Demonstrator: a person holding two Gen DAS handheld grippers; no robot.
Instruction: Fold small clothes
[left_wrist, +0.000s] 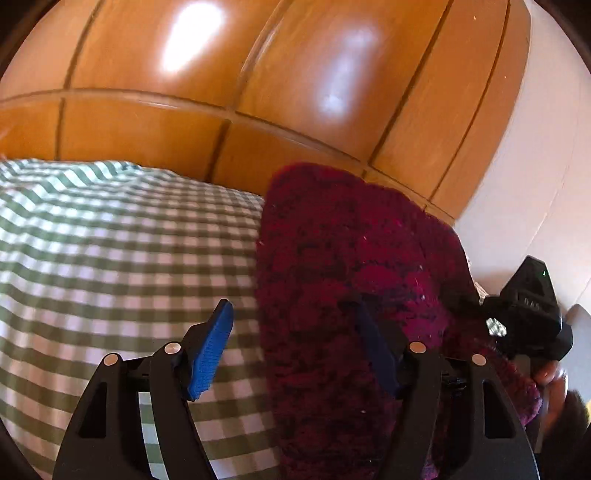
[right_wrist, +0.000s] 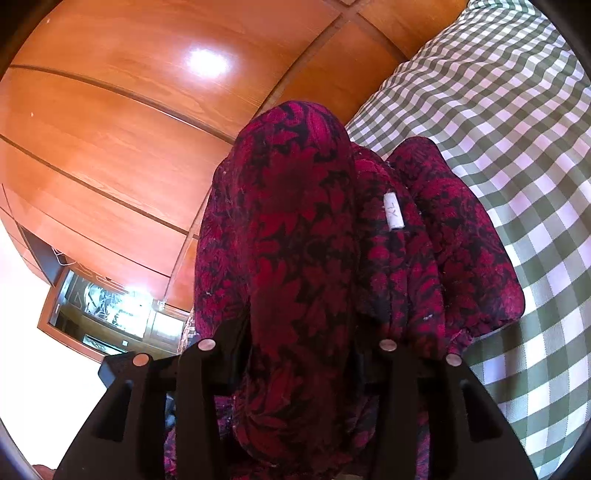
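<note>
A dark red garment with a black floral pattern (right_wrist: 303, 236) hangs bunched and lifted above the green-checked bed. A white size tag (right_wrist: 392, 211) shows on a fold. My right gripper (right_wrist: 299, 347) is shut on the garment, with cloth covering its fingers. In the left wrist view the garment (left_wrist: 343, 266) fills the right half. My left gripper (left_wrist: 291, 332) is open; its left blue fingertip (left_wrist: 214, 347) is over the bed and its right one lies against the cloth. The right gripper's body (left_wrist: 532, 314) shows at the far right.
A green-and-white checked bedspread (left_wrist: 110, 258) lies below, also in the right wrist view (right_wrist: 517, 147). A glossy wooden wardrobe (left_wrist: 258, 74) stands behind the bed. A white wall (left_wrist: 535, 184) is at the right. A wooden-framed glass cabinet (right_wrist: 107, 310) stands at the lower left.
</note>
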